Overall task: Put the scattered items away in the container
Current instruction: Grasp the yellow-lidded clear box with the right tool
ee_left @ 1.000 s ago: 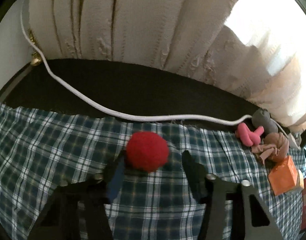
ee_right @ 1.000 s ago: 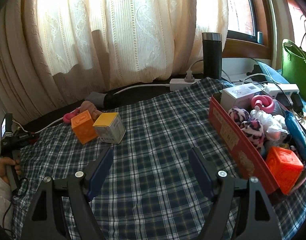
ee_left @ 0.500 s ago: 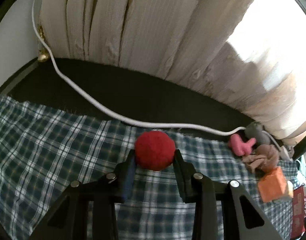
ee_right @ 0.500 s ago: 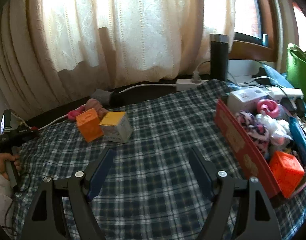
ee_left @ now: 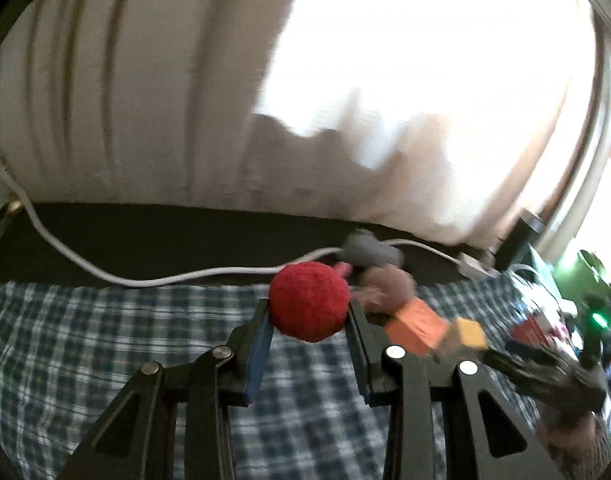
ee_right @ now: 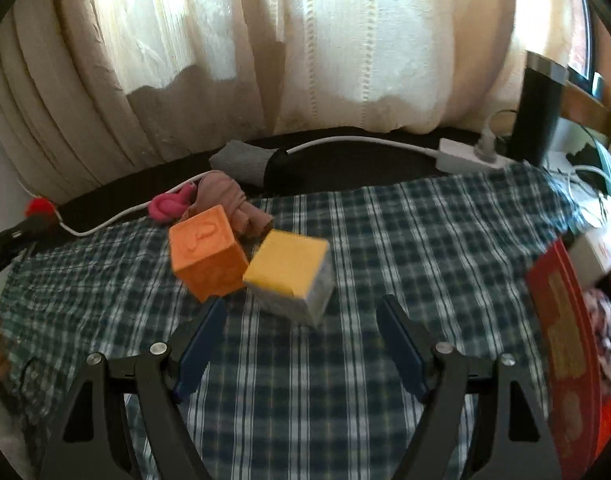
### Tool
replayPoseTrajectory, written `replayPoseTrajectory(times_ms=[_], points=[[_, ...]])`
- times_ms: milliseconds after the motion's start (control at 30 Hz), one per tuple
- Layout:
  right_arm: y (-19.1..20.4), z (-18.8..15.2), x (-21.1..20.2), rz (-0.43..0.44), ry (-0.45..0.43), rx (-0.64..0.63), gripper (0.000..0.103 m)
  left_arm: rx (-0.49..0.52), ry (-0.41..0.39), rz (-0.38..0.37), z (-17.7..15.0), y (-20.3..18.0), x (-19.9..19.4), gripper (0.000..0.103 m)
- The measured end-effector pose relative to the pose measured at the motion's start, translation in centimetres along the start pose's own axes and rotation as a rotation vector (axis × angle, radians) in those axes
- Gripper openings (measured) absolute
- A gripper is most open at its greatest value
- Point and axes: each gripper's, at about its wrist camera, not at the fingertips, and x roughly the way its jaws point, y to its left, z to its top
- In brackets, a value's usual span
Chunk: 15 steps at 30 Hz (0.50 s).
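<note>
Clamping a fuzzy red ball (ee_left: pixel 308 301) between its blue-padded fingers (ee_left: pixel 258 350), the left gripper (ee_left: pixel 309 320) holds it clear of the plaid cloth (ee_left: pixel 105 340). At two o'clock from the ball lie a brownish fabric bundle (ee_left: pixel 389 286) and a grey roll (ee_left: pixel 365 249) across a white cable (ee_left: pixel 145 280); at four o'clock, blurred, sit an orange cube (ee_left: pixel 415 328) and a yellow-topped cube (ee_left: pixel 470 333).

The right gripper (ee_right: pixel 301 316) stands wide with nothing between its jaws, low over the same cloth. Just past its fingertips at twelve o'clock is the yellow-topped cube (ee_right: pixel 289 272), touching the orange cube (ee_right: pixel 203 252) at eleven o'clock; an embossed mark on the orange top cannot be read. Behind them lies a pink toy (ee_right: pixel 167 207). At three o'clock is the red container (ee_right: pixel 561 320), gold print on its wall too blurred to read, holding a white box (ee_right: pixel 601 252) with one red letter, perhaps M.
</note>
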Motion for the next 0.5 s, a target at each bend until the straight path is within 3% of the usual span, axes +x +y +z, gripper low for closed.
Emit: replayPoseTrajectory(times_ms=[167,300,400,500], points=[[0.3,0.8,2.6,-0.024,0.025,0.013,0.079,0.072,0.027,-0.058,-0.9,-3.3,0.4,0.038],[0.3,1.2,2.5,-0.017,0.014,0.023,0.053,0.113,0.039,-0.085,-1.7,-5.1,0.6,0.038],[0.7,1.0,2.2,-0.080,0.009,-0.007,0.052,0.126,0.052,-0.094,-2.1,-5.7,0.9,0.038],[0.3,0.6,1.8,-0.082,0.000,0.002,0.052,0.130,0.064,-0.096,-2.5,-6.0,1.3,0.038]])
